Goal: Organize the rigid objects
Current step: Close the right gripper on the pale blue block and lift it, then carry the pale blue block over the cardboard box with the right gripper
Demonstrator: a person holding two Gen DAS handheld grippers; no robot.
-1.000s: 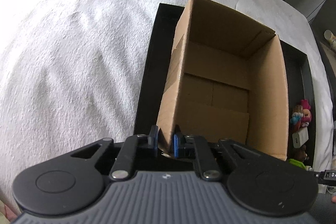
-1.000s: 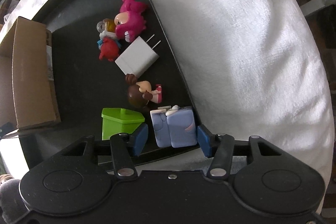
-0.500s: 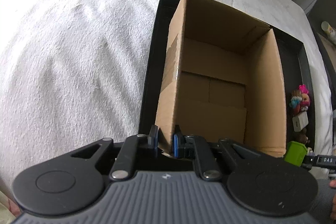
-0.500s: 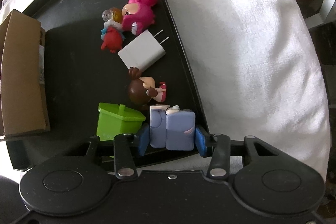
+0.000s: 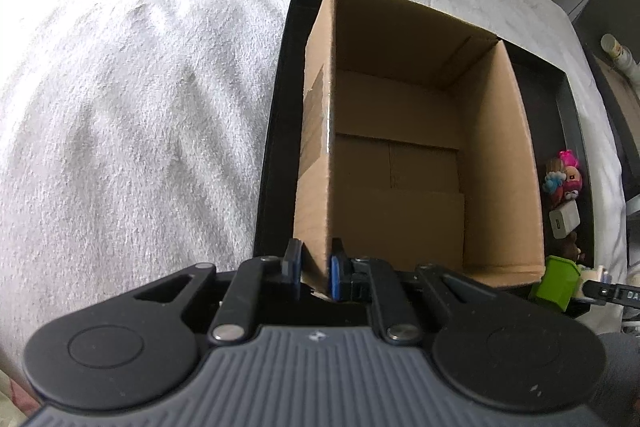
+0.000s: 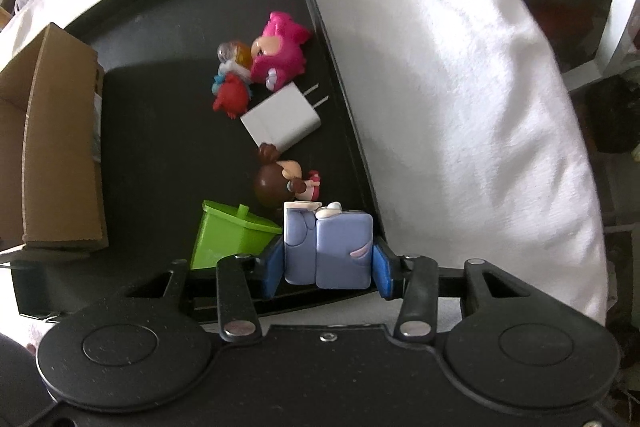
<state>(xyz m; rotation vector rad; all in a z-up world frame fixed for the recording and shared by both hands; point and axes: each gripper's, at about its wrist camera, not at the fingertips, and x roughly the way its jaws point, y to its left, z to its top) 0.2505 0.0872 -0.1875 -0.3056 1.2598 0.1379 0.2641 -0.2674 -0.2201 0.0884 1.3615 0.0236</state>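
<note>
1. Low in the right wrist frame, the right gripper [image 6: 326, 269] has just been closing its jaws, and both blue pads now press the sides of the lavender block toy [image 6: 328, 251], at the tray's [image 6: 160, 131] lower right corner.
2. Lower centre of the left wrist frame, the left gripper [image 5: 314, 267] is nearly closed, pinching the near wall of the cardboard box [image 5: 496, 163], whose inside looks empty.
3. To do this step well, I would lift the toy straight up, clear of the green bin [image 6: 228, 237] and the brown-haired figurine [image 6: 280, 179] just beside it, then carry it towards the frame's left, over the box.
4. The toy's long axis seems to run across the frame, from pad to pad; its white-topped end points up the frame.
</note>
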